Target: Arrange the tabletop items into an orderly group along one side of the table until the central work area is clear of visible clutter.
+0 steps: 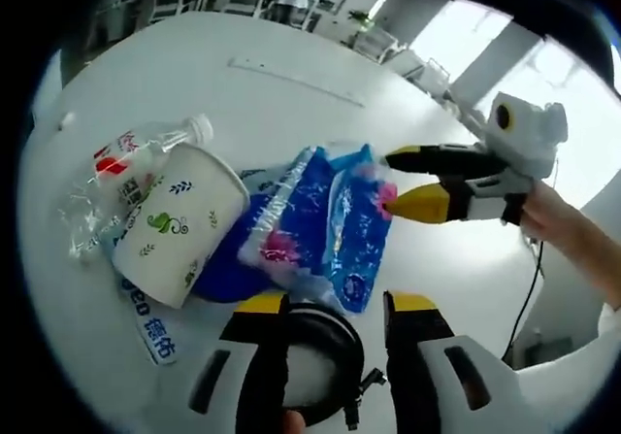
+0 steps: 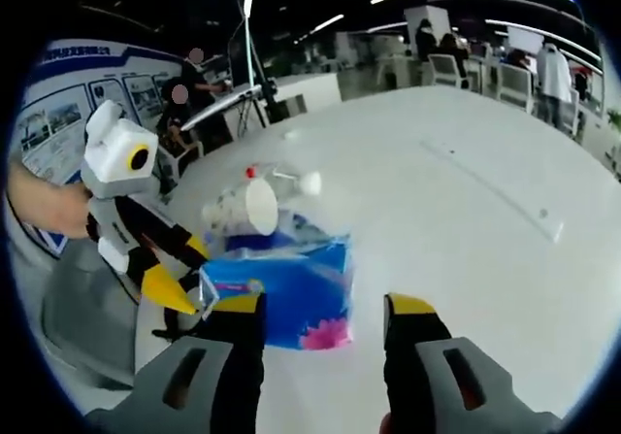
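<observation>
Left claw (image 1: 337, 303) stood spread, nothing between its jaws; a black cable coil (image 1: 325, 351) lay on the bench (image 1: 291, 75) just below and between them. Right claw (image 1: 393, 180), seen in the left gripper view entering from the right, pinched the far edge of the blue tissue pack (image 1: 330, 225). In the right gripper view the same claw (image 2: 323, 305) showed its jaws rising apart, the pack (image 2: 291, 298) lying just ahead of the left-hand jaw, while the left claw (image 2: 189, 274) met the pack's near corner.

The cluttered items lay directly ahead of the left claw: the tissue pack nearest, a paper cup (image 1: 179, 225) on its side to the left, touching it, and a clear plastic bottle (image 1: 136, 167) beyond the cup.

Count: one tissue pack, one paper cup, one bottle, one cable coil; a printed blue sheet or wrapper (image 1: 150, 322) lay under the cup.

Handling, as judged: the pack appeared light, soft and slippery in its film, best taken by a gathered edge or across its narrow side. The cup would crush easily; grip lightly at the rim. The bottle seemed empty, light, apt to roll.
</observation>
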Action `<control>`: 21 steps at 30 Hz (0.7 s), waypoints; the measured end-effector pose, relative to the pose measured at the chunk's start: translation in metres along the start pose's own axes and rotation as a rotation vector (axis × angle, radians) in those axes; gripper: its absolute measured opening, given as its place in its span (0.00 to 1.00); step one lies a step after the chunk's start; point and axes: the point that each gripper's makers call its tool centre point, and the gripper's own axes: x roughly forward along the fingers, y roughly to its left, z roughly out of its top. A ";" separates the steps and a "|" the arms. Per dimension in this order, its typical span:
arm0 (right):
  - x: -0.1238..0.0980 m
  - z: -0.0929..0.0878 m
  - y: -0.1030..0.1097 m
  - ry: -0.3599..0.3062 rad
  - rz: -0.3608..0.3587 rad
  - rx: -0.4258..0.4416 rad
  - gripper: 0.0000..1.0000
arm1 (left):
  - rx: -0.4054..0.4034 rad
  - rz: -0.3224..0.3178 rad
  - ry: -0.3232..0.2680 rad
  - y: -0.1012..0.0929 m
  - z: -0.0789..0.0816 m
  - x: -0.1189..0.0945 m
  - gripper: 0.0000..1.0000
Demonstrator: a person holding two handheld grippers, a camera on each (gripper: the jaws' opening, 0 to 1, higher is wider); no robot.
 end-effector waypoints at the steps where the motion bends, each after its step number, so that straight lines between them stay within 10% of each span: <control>1: 0.000 0.000 0.000 0.001 0.000 -0.001 0.45 | -0.003 0.003 -0.003 0.000 0.000 0.000 0.30; 21: 0.002 -0.011 -0.012 0.022 -0.038 0.015 0.04 | -0.013 0.050 -0.016 0.013 0.004 0.004 0.05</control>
